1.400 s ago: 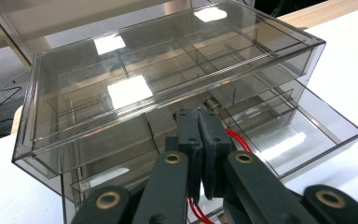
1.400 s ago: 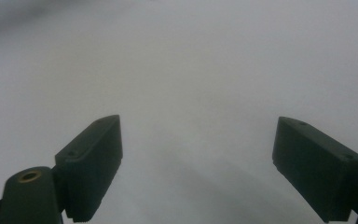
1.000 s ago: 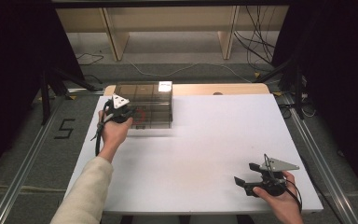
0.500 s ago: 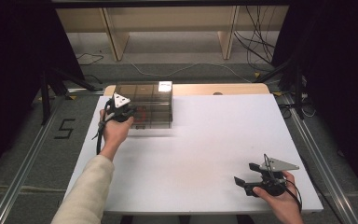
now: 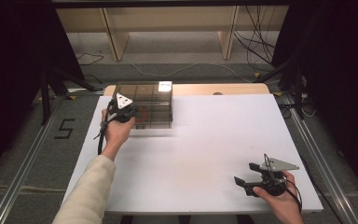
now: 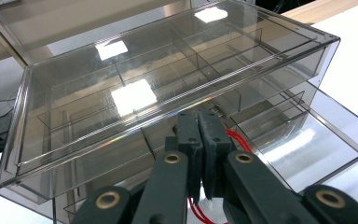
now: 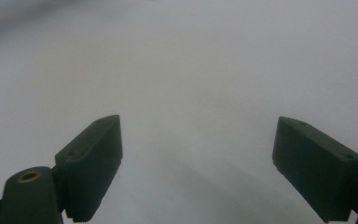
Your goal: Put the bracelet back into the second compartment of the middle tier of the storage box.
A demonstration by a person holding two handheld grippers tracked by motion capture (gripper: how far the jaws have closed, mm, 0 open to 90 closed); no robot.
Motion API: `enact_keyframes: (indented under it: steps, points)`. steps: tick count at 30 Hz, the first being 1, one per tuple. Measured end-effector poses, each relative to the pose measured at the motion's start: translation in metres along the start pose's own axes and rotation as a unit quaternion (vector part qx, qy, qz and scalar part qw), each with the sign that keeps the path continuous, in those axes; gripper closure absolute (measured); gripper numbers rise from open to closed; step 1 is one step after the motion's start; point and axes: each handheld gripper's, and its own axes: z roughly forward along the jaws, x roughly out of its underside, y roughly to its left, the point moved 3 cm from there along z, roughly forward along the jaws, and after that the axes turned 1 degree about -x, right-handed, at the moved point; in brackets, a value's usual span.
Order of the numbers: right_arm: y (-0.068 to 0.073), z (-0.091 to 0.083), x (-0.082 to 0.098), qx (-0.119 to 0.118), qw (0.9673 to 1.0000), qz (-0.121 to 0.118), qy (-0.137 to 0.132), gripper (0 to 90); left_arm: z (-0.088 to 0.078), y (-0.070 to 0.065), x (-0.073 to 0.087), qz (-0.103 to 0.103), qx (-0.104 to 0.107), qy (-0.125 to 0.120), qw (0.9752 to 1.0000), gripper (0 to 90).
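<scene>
A smoky clear plastic box [image 5: 151,100] with divided trays stands at the table's far left. In the left gripper view its top tray [image 6: 168,79] is close ahead, and a lower tray [image 6: 303,140] juts out to the right. My left gripper [image 5: 133,114] is at the box's front, jaws pressed together [image 6: 199,114] on a thin red wire [image 6: 237,139] that loops out beside and beneath them. The red wire [image 5: 142,116] shows through the box wall. My right gripper [image 5: 244,173] rests low over the table's near right part, open [image 7: 198,154], with nothing between its jaws.
The white table top [image 5: 214,140] spreads between the two hands. A wooden board [image 5: 223,88] lies along its far edge. Metal rails [image 5: 23,172] run down both sides on the floor, and cables [image 5: 261,51] trail at the back right.
</scene>
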Motion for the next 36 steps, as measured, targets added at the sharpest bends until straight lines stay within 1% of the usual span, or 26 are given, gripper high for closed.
enact_keyframes:
  steps: [3,11,13,17,19,20,28,33,36]
  points:
    - [0.0,0.0,0.0,0.0,1.0,0.0,0.0,16.8,0.0,0.0,0.0,0.002,-0.003,-0.003,1.0,88.1]
    - [0.0,0.0,0.0,-0.001,1.0,0.0,-0.002,16.8,0.002,0.0,0.001,0.011,-0.008,-0.001,0.9999,88.1]
    - [0.0,0.0,0.0,-0.001,1.0,0.001,-0.002,16.8,0.003,-0.002,0.001,0.017,-0.009,0.0,0.9998,88.1]
    - [0.0,0.0,0.0,0.0,1.0,0.003,0.0,16.8,0.004,-0.004,0.002,0.024,-0.009,0.001,0.9997,88.1]
    - [0.0,0.0,0.0,-0.001,1.0,0.001,-0.001,16.8,0.005,-0.006,0.003,0.023,-0.007,0.0,0.9997,88.1]
    - [0.0,0.0,0.0,0.0,1.0,0.001,-0.001,16.8,0.005,-0.006,0.003,0.026,-0.007,0.002,0.9996,88.1]
    - [0.0,0.0,0.0,0.0,1.0,0.001,-0.001,16.8,0.007,-0.008,0.006,0.029,-0.008,0.002,0.9995,88.1]
    - [0.0,0.0,0.0,-0.001,1.0,0.001,-0.001,16.8,0.008,-0.008,0.007,0.037,-0.007,0.005,0.9993,88.1]
    - [0.0,0.0,0.0,-0.001,1.0,0.001,-0.001,16.8,0.009,-0.009,0.008,0.035,-0.006,0.004,0.9994,88.1]
